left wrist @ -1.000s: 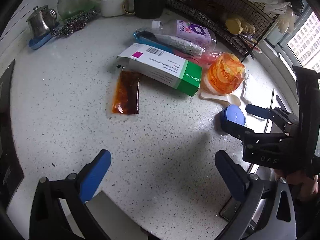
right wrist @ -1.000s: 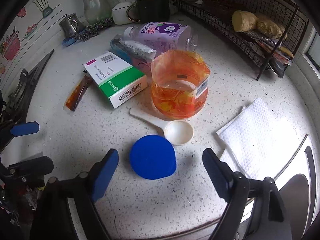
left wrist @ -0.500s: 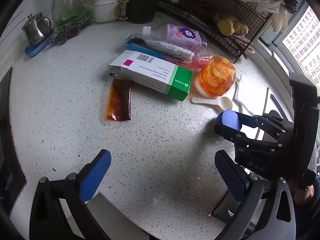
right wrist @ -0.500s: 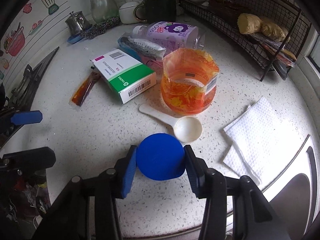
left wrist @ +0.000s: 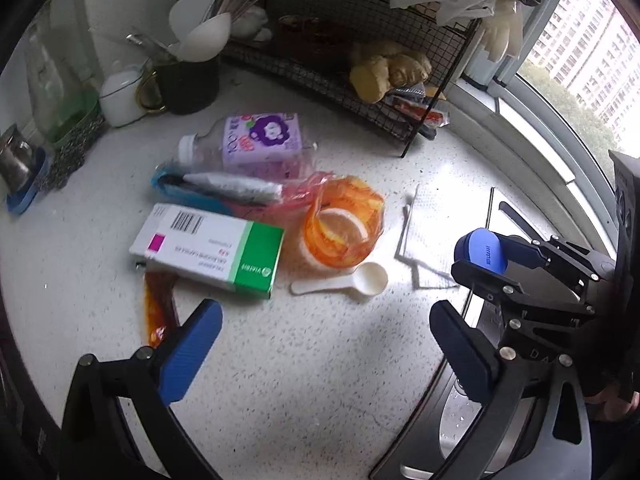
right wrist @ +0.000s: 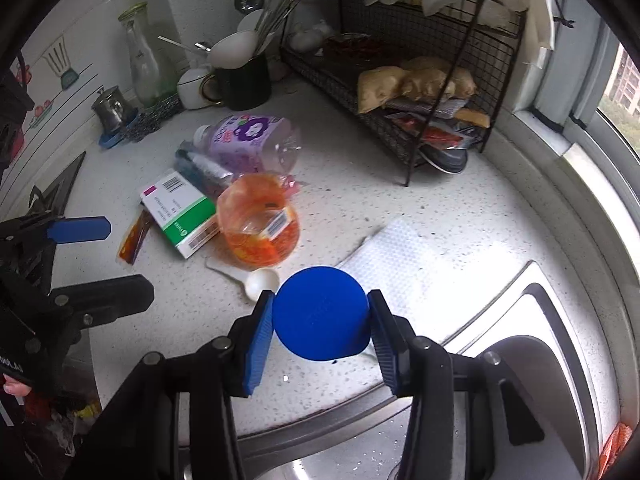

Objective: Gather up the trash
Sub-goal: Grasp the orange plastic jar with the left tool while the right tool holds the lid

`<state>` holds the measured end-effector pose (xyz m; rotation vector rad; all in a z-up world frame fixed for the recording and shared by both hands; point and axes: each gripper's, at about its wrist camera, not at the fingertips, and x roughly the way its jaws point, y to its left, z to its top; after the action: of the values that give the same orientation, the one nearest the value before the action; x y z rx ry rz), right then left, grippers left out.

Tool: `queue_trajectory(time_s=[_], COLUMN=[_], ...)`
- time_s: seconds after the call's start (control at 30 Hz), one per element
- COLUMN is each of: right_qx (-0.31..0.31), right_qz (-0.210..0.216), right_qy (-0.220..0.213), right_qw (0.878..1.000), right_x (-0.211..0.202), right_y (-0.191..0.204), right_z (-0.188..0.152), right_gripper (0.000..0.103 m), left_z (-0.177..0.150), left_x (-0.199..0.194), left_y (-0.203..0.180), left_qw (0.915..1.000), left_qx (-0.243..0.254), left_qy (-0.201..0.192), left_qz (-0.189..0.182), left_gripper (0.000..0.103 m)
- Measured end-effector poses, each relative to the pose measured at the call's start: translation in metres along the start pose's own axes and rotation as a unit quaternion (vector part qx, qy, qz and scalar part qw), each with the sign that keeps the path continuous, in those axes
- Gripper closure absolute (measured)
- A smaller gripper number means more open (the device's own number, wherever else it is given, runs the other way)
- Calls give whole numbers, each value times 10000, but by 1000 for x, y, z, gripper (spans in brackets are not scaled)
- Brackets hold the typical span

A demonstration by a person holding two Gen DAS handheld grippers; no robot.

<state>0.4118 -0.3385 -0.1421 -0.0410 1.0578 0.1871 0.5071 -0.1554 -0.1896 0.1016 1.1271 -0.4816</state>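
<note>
The right gripper (right wrist: 320, 322) has its jaws closed part-way on the round blue lid (right wrist: 320, 312), which is pinched at its two sides and lifted off the counter (right wrist: 360, 184). The left gripper (left wrist: 320, 340) has its jaws wide open and holds nothing. Ahead of the open jaws lies the remaining trash: the medicine box (left wrist: 208, 246), long axis across them, the white scoop (left wrist: 344, 282) and the orange cup (left wrist: 344, 226). The left hand is nearer to these. Bare counter lies between; the sink edge (right wrist: 440, 380) is below the lid.

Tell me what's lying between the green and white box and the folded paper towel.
The orange plastic cup, with the white scoop just in front of it. The left wrist view shows this best.
</note>
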Motion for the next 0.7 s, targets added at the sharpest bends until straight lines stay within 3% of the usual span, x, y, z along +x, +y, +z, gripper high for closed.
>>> queue_trajectory(time_s=[0.2,0.37,0.63,0.7], right_qx=[312,450,567,594], right_qz=[-231,-310,-311,-292], right_qy=[-103,-63,95,109], right_qw=[9992,9985,9979,9978], right_x=[1,17,38,41], right_y=[-29,-38,-51,-51], right_z=[11,18,20,21], right_gripper=[60,60,60,60], left_z=[35,51,53,53], left_x=[32,60,92,95], left_y=[-20,-25,-29,-29], left_qw=[9990,9984,9967,9967], left_qx=[440,513,650,643], left_qy=[81,217,490,488], left_qz=[-41,-35,3,33], left_gripper=[0,0,28,43])
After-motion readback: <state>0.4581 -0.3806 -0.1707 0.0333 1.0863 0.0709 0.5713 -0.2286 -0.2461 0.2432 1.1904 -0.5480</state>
